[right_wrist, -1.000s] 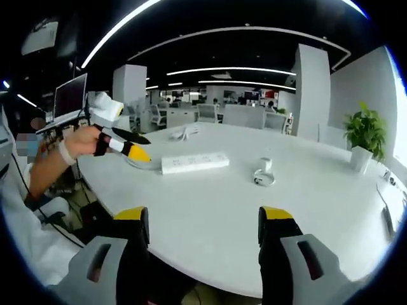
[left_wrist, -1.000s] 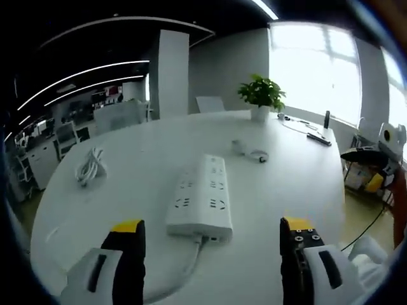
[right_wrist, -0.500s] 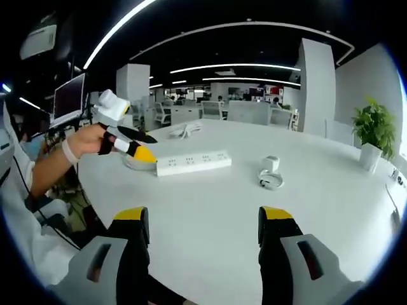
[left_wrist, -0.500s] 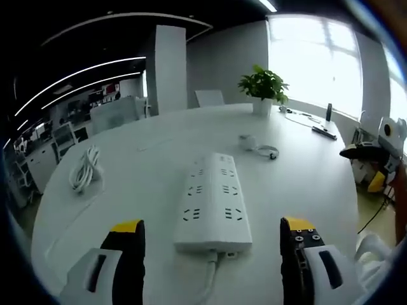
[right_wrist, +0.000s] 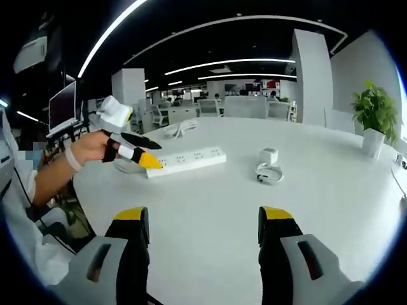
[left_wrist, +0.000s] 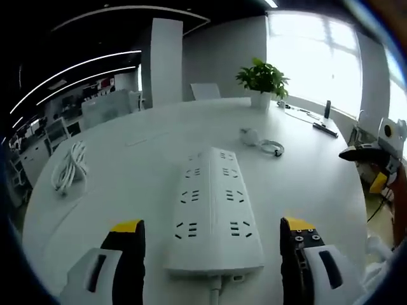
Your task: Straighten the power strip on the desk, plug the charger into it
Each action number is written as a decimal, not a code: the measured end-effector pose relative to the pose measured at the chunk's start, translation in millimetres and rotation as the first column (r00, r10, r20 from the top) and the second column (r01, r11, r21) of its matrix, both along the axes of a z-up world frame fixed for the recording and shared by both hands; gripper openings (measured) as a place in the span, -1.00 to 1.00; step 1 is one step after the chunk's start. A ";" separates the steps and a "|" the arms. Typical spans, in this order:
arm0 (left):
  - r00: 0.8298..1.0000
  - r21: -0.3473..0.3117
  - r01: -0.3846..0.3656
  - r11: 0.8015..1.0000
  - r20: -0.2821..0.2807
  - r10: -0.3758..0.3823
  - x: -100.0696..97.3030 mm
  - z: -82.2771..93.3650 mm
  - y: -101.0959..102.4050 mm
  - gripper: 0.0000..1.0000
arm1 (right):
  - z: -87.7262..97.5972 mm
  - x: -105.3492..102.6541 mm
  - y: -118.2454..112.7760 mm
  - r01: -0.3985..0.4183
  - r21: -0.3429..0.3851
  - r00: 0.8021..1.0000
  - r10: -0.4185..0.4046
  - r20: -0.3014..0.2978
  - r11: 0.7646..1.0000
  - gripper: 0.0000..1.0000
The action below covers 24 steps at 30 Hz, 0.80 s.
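Closer now, the left tool [left_wrist: 210,244] straddles the power strip [left_wrist: 215,213] on the white worktop [left_wrist: 127,165], jaws spread wide, its cord cut off below. Beyond lies the charger [left_wrist: 262,142]. Right tool [right_wrist: 202,223] hangs released, well apart.

Smooth white plastic power strip [left_wrist: 213,210] lies on a matt white desk [left_wrist: 305,171].

No legible text, labels, brands or numbers. The power strip [left_wrist: 214,210] shows only socket openings; distant red wall signage [right_wrist: 274,83] appears lettered but is too blurred to read.
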<state>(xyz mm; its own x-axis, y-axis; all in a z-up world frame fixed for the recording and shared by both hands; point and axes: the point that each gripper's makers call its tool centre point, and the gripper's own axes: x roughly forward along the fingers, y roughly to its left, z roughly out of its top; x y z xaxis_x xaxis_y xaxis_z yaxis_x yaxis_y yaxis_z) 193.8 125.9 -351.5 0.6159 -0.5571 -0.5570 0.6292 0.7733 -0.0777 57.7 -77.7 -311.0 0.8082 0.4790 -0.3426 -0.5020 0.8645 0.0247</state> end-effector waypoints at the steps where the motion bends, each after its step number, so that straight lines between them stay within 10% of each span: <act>1: 1.000 0.001 0.003 1.000 -0.005 -0.003 1.5 -1.7 -1.5 0.76 | -1.0 0.6 0.8 -0.001 0.004 1.000 0.001 -0.002 1.000 0.38; 24: 0.997 0.017 0.028 0.999 -0.070 -0.026 11.6 -26.0 -12.1 0.66 | -8.8 1.3 -2.4 0.003 0.033 1.000 -0.002 -0.021 0.999 0.37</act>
